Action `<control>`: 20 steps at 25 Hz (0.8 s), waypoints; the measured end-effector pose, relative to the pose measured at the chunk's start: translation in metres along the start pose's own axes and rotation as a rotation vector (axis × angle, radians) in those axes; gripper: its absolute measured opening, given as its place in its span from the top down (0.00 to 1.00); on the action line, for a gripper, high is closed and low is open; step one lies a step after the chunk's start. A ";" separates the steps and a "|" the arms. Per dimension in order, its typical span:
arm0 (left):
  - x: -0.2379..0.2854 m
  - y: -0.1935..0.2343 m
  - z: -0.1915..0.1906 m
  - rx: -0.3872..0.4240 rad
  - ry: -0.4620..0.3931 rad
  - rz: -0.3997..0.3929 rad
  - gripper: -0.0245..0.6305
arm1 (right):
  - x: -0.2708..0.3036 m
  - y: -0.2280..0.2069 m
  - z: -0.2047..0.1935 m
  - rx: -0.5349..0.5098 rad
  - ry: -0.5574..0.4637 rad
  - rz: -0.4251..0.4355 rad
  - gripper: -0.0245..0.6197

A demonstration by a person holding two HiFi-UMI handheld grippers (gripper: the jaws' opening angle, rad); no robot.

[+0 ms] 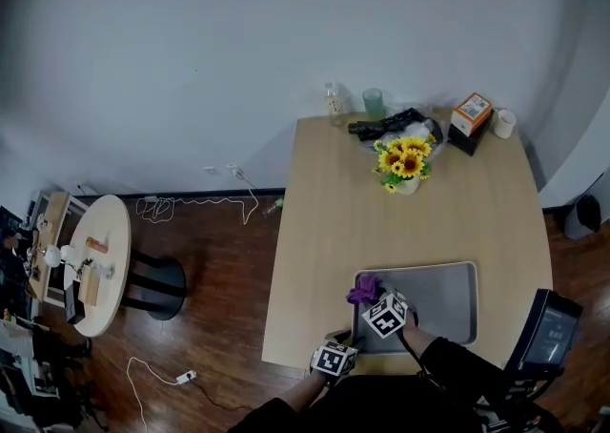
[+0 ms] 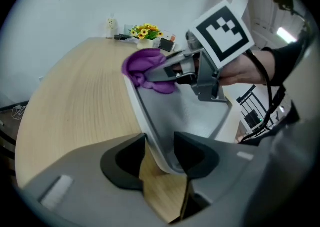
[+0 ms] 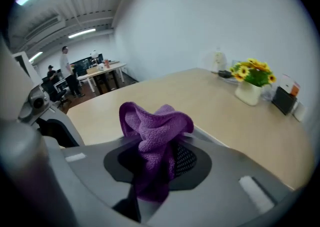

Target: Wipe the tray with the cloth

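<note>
A grey tray (image 1: pixel 440 296) lies at the near edge of the wooden table (image 1: pixel 410 221). My right gripper (image 1: pixel 374 300) hovers over the tray's left end, shut on a bunched purple cloth (image 1: pixel 365 289). In the right gripper view the cloth (image 3: pixel 155 131) bulges up out of that gripper's (image 3: pixel 157 160) jaws. My left gripper (image 1: pixel 345 338) is at the tray's near left corner. In the left gripper view its jaws (image 2: pixel 160 155) stand astride the tray's rim (image 2: pixel 159 146), one pad outside and one inside, closed on it. Beyond them show the cloth (image 2: pixel 146 71) and the right gripper (image 2: pixel 165 74).
At the table's far end stand a vase of sunflowers (image 1: pixel 405 164), a bottle (image 1: pixel 333 103), a green cup (image 1: pixel 373 102), an orange box (image 1: pixel 470 116), a white mug (image 1: pixel 503 123) and black items (image 1: pixel 389 124). A round side table (image 1: pixel 95 264) is on the floor to the left.
</note>
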State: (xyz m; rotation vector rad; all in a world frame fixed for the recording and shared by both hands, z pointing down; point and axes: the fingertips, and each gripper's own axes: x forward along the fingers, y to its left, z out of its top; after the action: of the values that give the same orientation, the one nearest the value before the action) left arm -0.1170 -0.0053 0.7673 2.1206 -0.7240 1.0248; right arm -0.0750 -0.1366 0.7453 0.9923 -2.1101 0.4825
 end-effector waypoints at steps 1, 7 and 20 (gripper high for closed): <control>0.000 0.000 -0.001 0.001 0.006 -0.006 0.71 | 0.004 0.012 0.004 -0.028 -0.001 0.016 0.79; 0.000 0.006 0.002 -0.019 0.004 -0.006 0.71 | -0.007 -0.007 -0.009 -0.040 0.013 0.029 0.80; -0.005 -0.001 0.002 -0.087 -0.011 0.068 0.72 | -0.159 -0.167 -0.173 0.281 0.079 -0.302 0.80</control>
State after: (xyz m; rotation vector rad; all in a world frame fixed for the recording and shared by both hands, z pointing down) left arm -0.1180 -0.0049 0.7623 2.0411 -0.8358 1.0000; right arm 0.2023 -0.0594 0.7415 1.4013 -1.8120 0.6628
